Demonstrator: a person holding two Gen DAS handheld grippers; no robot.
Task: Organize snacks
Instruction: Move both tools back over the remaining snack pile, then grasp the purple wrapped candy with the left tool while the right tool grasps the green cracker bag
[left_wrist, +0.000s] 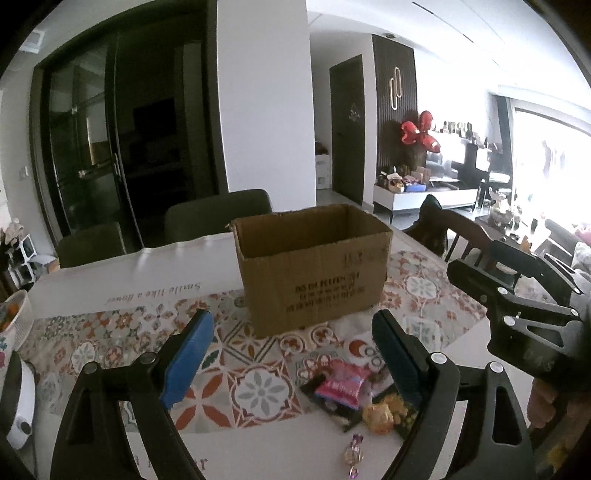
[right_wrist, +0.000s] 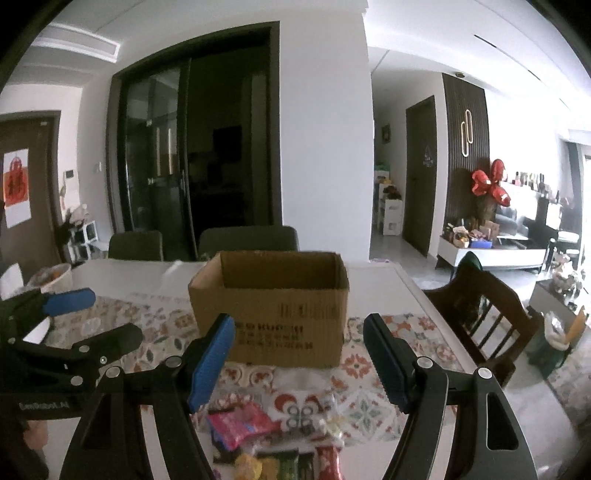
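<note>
An open cardboard box (left_wrist: 314, 266) stands on the patterned tablecloth (left_wrist: 258, 384); it also shows in the right wrist view (right_wrist: 273, 314). A small pile of snacks lies in front of it: a pink packet (left_wrist: 341, 384), a yellow snack (left_wrist: 378, 417) and a wrapped candy (left_wrist: 354, 456). The right wrist view shows the pink packet (right_wrist: 240, 424) and more packets (right_wrist: 291, 463). My left gripper (left_wrist: 291, 354) is open and empty above the snacks. My right gripper (right_wrist: 299, 354) is open and empty, held over the pile; it shows at the right of the left view (left_wrist: 517, 295).
Dark chairs (right_wrist: 247, 240) stand behind the table and a wooden chair (right_wrist: 480, 314) to its right. A white basket (left_wrist: 14, 321) and a white appliance (left_wrist: 18, 406) sit at the table's left. The box's inside is not visible.
</note>
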